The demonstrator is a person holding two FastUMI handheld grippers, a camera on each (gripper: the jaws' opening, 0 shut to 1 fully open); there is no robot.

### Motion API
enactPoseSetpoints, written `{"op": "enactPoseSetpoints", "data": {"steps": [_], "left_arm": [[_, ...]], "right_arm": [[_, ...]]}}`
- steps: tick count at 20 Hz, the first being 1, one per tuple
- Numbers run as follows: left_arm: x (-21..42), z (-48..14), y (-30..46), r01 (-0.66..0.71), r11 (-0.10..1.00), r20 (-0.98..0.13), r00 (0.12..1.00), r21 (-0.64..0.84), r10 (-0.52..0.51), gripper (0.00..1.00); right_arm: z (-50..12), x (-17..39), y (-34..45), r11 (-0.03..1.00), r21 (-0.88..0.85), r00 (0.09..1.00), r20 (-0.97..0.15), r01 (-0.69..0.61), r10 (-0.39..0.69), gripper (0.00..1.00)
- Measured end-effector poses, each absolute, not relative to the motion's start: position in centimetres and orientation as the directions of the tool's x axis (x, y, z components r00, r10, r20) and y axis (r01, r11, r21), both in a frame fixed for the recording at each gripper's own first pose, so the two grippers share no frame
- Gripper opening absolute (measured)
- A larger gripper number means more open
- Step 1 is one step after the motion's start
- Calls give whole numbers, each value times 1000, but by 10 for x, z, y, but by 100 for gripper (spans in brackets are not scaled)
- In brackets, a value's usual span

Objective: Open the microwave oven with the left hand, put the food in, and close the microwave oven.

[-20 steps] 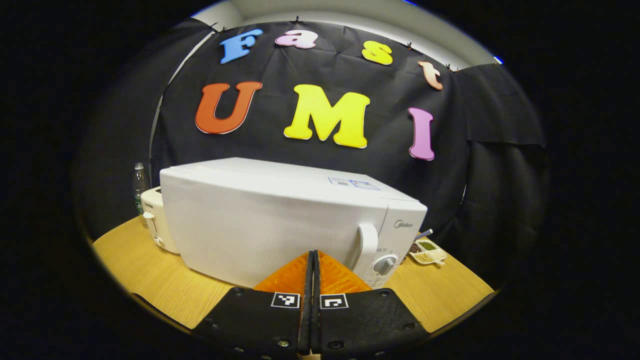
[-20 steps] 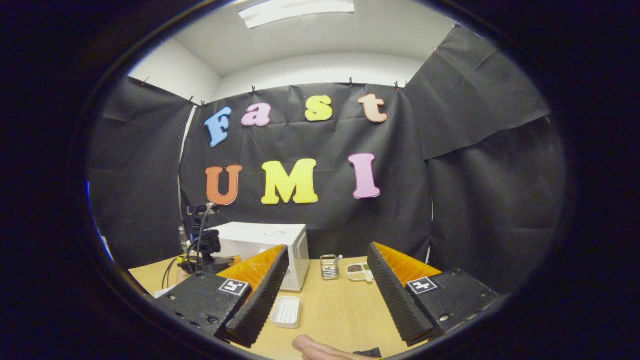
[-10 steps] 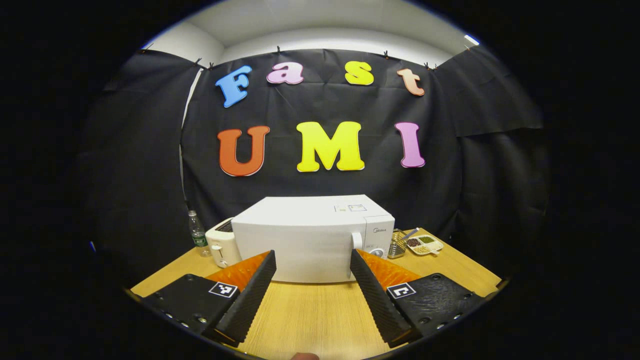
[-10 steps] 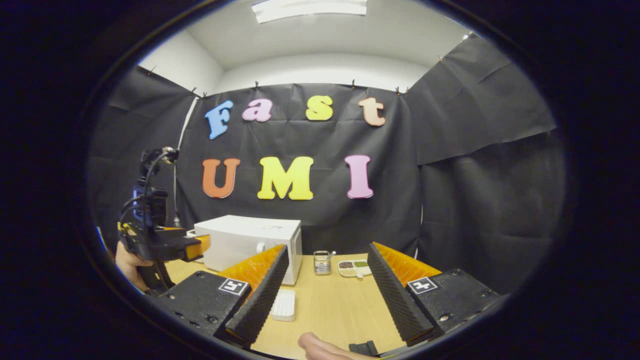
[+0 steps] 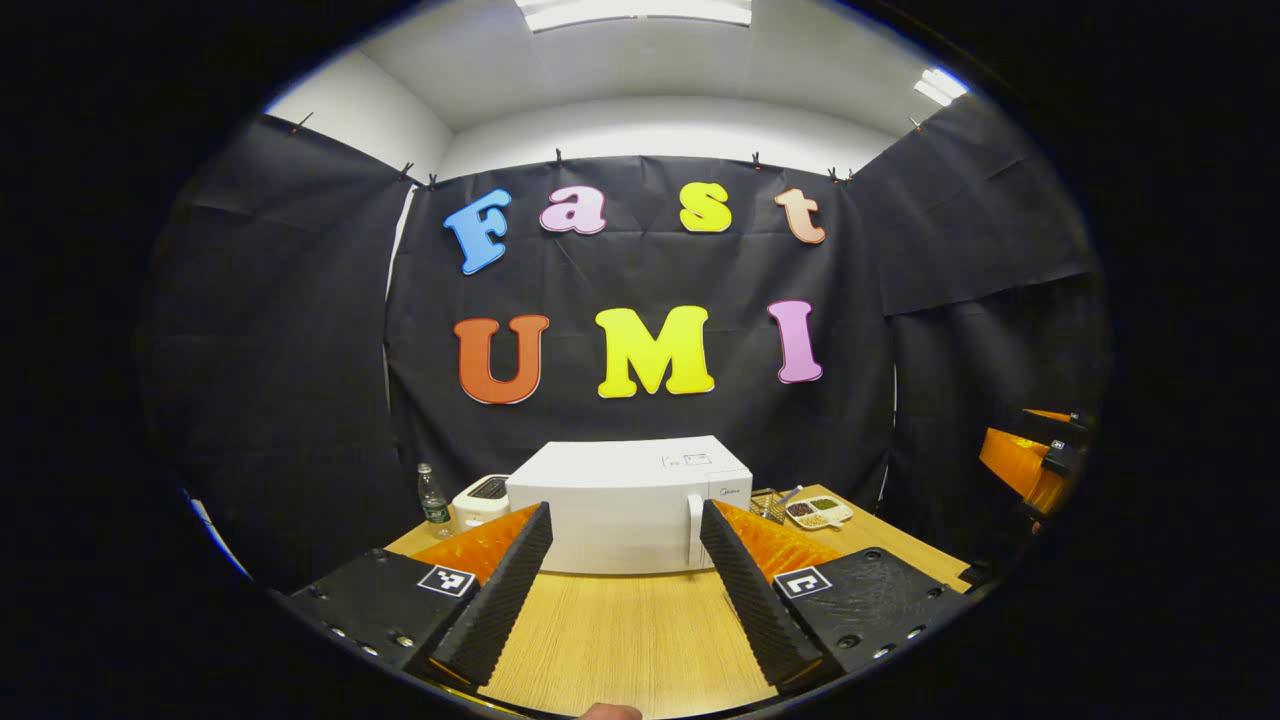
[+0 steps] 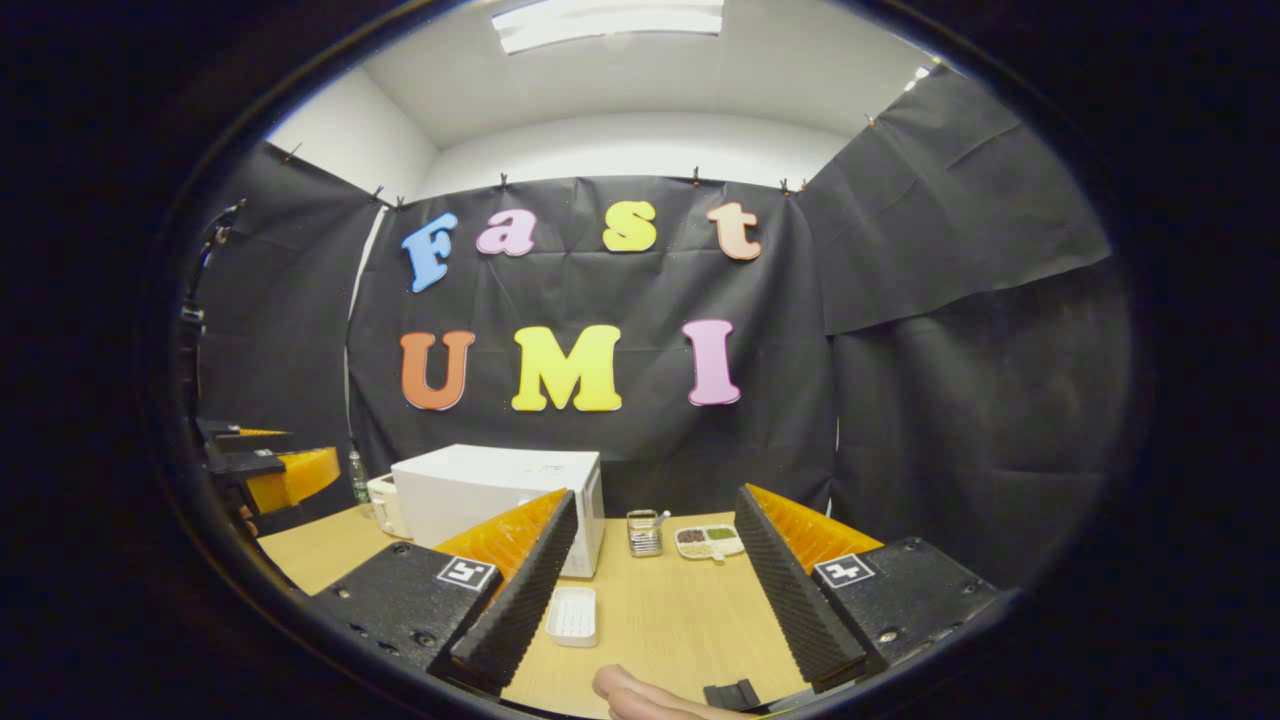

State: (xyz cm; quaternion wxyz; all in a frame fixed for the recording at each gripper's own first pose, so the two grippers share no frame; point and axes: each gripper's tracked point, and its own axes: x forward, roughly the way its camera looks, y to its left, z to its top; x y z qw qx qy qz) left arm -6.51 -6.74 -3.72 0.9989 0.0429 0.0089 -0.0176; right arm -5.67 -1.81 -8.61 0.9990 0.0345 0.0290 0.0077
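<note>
Left gripper (image 5: 625, 540): jaws wide apart, nothing between them, held above the near edge of the wooden table (image 5: 620, 640), pointed at the microwave (image 5: 625, 500). Same gripper seen from the side at the left edge of the right gripper view (image 6: 270, 470), off the table's left side.

Right gripper (image 6: 655, 560): jaws wide apart, holding nothing, over the table's near edge. Part of it also shows at the far right of the left gripper view (image 5: 1035, 455).

Microwave: white, door shut, sits toward the table's back edge, left of centre in the right gripper view (image 6: 500, 495). Door handle (image 5: 694, 528) vertical, on the right part of the front.

Food tray (image 6: 572, 616): small white ribbed dish, flat on the table, in front of the microwave's right front corner, apart from it, beside the right gripper's left finger. Contents: cannot tell.

Other items:
- Toaster (image 5: 480, 498), white, just beside the microwave's left side, near the back-left corner.
- Water bottle (image 5: 432, 500), upright, left of the toaster at the back-left corner.
- Metal rack (image 6: 644, 532), right of the microwave, toward the back edge.
- Divided dish (image 6: 708, 540) w/ dark, green and pale grains, just right of the rack.
- Part of a hand (image 6: 640, 695) at the bottom of the right gripper view, near the table's front edge.
</note>
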Motion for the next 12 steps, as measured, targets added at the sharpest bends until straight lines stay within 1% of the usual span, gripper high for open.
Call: {"op": "enactPoseSetpoints", "data": {"steps": [3, 5, 6, 7, 8, 9, 10, 11, 12], "left_arm": [[-90, -27, -58, -25, 997, 28, 999, 76, 23, 93], [-99, -32, -67, -2, 996, 32, 999, 93, -1, 93], [-104, -34, -70, 4, 994, 30, 1000, 109, -7, 92], [-106, -31, -68, -2, 992, 39, 999, 122, -2, 93], [-108, -27, -69, -2, 992, 50, 999, 129, -5, 94], [-111, -24, -71, 2, 992, 53, 999, 129, -9, 96], [-113, -23, -73, 8, 993, 55, 998, 119, -15, 96], [-115, -22, -74, 17, 994, 54, 998, 106, -23, 96], [-118, -18, -74, 22, 995, 63, 998, 94, -28, 96]], "right_arm": [[-77, -66, -20, 998, 61, 999, -38, -14, 17, 100], [-79, -71, -15, 998, 58, 998, -44, -39, 42, 100], [-79, -73, -11, 996, 63, 997, -47, -57, 60, 90], [-78, -73, -11, 996, 65, 996, -48, -67, 70, 100], [-77, -75, -12, 996, 64, 997, -47, -65, 68, 90], [-75, -75, -15, 996, 62, 997, -42, -57, 60, 100], [-74, -76, -18, 997, 60, 998, -36, -48, 50, 90], [-73, -77, -20, 997, 59, 999, -30, -40, 42, 100], [-72, -78, -21, 998, 60, 999, -26, -35, 36, 90]]}}
